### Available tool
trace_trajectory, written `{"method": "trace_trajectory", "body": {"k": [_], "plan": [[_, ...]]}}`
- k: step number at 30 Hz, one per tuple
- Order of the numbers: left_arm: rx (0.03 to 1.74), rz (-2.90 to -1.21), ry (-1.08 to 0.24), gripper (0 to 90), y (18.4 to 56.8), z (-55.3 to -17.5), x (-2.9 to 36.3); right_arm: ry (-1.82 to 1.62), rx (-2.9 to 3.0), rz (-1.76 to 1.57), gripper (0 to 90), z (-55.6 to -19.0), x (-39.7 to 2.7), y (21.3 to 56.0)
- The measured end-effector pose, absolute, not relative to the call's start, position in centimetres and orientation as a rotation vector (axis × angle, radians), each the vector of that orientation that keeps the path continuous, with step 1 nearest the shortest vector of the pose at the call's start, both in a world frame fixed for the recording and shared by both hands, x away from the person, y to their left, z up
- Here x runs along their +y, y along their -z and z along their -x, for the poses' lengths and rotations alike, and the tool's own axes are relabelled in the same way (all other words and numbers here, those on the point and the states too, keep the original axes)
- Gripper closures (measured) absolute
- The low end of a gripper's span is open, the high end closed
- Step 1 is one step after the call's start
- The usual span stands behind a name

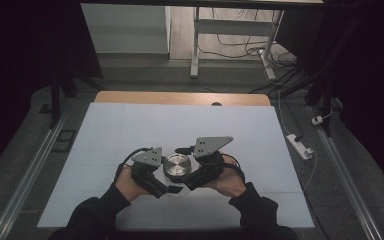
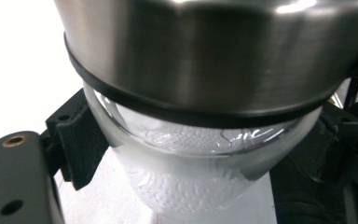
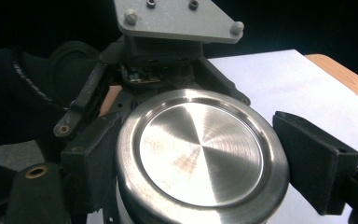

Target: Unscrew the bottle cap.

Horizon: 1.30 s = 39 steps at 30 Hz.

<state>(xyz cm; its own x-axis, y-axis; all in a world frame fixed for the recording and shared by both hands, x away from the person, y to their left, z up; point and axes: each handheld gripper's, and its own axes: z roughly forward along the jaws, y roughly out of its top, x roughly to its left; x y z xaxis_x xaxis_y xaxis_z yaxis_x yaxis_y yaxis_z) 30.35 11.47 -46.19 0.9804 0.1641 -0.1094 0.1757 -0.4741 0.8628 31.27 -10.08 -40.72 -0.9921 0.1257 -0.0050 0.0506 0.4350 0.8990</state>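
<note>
A clear glass jar with an embossed pattern carries a brushed steel lid with a black ring beneath it. In the high view the lid lies between both hands, near the front of the white table cover. My left gripper is shut on the jar's glass body just under the lid, one black pad on each side. My right gripper is shut on the lid's rim, its pads pressing from both sides. Seen from above, the left gripper and right gripper meet at the jar.
A wooden table edge shows beyond the white cover. A white power strip and cables lie on the floor at the right. White desk legs stand farther back. The left gripper's grey plate sits close behind the lid.
</note>
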Motion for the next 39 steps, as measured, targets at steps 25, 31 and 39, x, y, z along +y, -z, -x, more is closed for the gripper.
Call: {"method": "trace_trajectory", "body": {"k": [25, 31, 39], "plan": [[0.508, -2.044, -0.121, 16.1, 46.2, -30.5, 11.2, -1.542, 2.518, -0.533, 1.6, -31.6, -9.8, 40.5], [0.505, -2.057, -0.146, 16.1, 46.1, -30.1, 10.8, -1.543, 2.364, -0.527, 19.1, -30.2, -8.9, 41.1], [0.278, -2.065, -0.029, 16.1, 45.6, -30.1, 11.2, -1.685, 2.543, -0.233, 19.4, -31.3, -10.4, 40.4]]}}
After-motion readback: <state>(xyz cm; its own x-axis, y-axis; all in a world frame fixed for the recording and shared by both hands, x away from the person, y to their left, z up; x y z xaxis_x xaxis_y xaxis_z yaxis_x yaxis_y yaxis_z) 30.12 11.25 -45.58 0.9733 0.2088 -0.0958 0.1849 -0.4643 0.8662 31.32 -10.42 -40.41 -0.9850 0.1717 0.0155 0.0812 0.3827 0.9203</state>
